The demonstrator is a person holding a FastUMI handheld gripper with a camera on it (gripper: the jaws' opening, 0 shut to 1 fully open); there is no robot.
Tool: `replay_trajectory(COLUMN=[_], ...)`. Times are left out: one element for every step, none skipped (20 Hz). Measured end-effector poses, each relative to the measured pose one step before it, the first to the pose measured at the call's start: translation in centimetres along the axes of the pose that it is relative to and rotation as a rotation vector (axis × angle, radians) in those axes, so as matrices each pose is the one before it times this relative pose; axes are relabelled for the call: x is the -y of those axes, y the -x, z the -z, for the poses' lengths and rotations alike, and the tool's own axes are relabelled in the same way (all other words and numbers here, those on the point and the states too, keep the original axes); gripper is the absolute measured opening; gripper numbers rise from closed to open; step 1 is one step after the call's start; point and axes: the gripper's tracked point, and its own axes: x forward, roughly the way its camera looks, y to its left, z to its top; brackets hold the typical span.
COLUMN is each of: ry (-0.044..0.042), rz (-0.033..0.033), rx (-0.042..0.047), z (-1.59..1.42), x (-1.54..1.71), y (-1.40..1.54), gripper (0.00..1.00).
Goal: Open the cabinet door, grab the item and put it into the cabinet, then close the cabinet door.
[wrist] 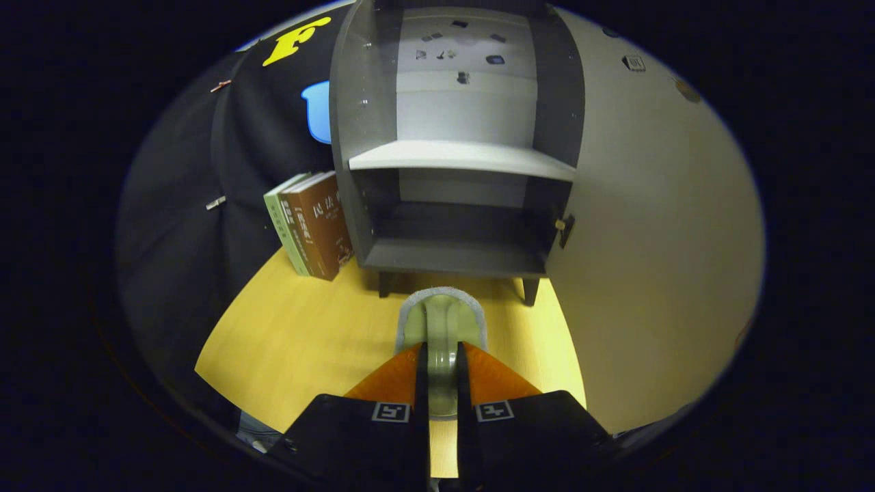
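My gripper [441, 355] is shut on the handle of a pale green cup [441, 321], which hangs between the fingers above the yellow wooden table [307, 342]. Just beyond the cup stands a grey cabinet [454, 256] on short dark legs, open to me. Its shelf [465, 158] splits it into an upper and a lower compartment, and both look bare. The cabinet door [656, 239] is swung wide open to the right of the fingers, its pale inner face towards me, with a small latch [564, 227] at its hinge-side edge.
Several books [311, 225] lean against the cabinet's left side on the table. Black cloth wall [184, 205] closes the left side and back. The table's front edge lies close under the fingers.
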Motion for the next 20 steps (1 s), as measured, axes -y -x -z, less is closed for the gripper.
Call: replay_trajectory(ry=[-0.00161,-0.00432,0.00256,0.00888,0.00853,0.00362,-0.0039,-0.00052,0.00319,0.00746,0.01033,0.00852,0.00563,0.00189,-0.00075,-0.0005,0.00481,0.00576,-0.0013,-0.00658], rz=[-0.00234,-0.00505,-0.00493,-0.00052,-0.00038,-0.00268,-0.00441,-0.00011,0.00067,-0.00093,-0.00194,0.00064,-0.00085,0.00127,-0.0021,0.00085,0.00302,0.00685,0.00374,0.00773], rx=[0.01178,0.01452,0.01439,0.01655,0.01611,0.01526,0.01787,0.01711,0.01862,0.01364,0.01035,0.01389,0.01522,0.0183,0.00575,0.00462,0.0108,0.00949,0.00484,0.00168], z=[-1.263,-1.393,-1.426,-1.349,-1.31,-1.365,-1.445,-1.368,-1.144,-1.001,-0.944,-0.946,-1.083,-1.018,-0.703,-0.708,-0.866,-0.751,-0.615,-0.464], x=[-0.126,-0.202,-0.373,-0.088,-0.222,-0.173,-0.346,-0.189,-0.216,-0.126,-0.219,-0.036,-0.18,-0.003,-0.161,-0.082,0.147,0.218,0.036,0.295], y=[0.14,0.215,-0.218,-0.085,-0.199,-0.143,-0.303,-0.395,-0.68,-0.516,-0.682,-0.61,-0.885,-0.806,-1.113,-0.933,-1.152,-1.128,-1.264,-1.126], gripper=[0.2,0.2,0.2,0.2,0.2,0.2,0.2,0.2,0.2,0.2,0.2,0.2,0.2,0.2,0.2,0.2,0.2,0.2,0.2,0.2])
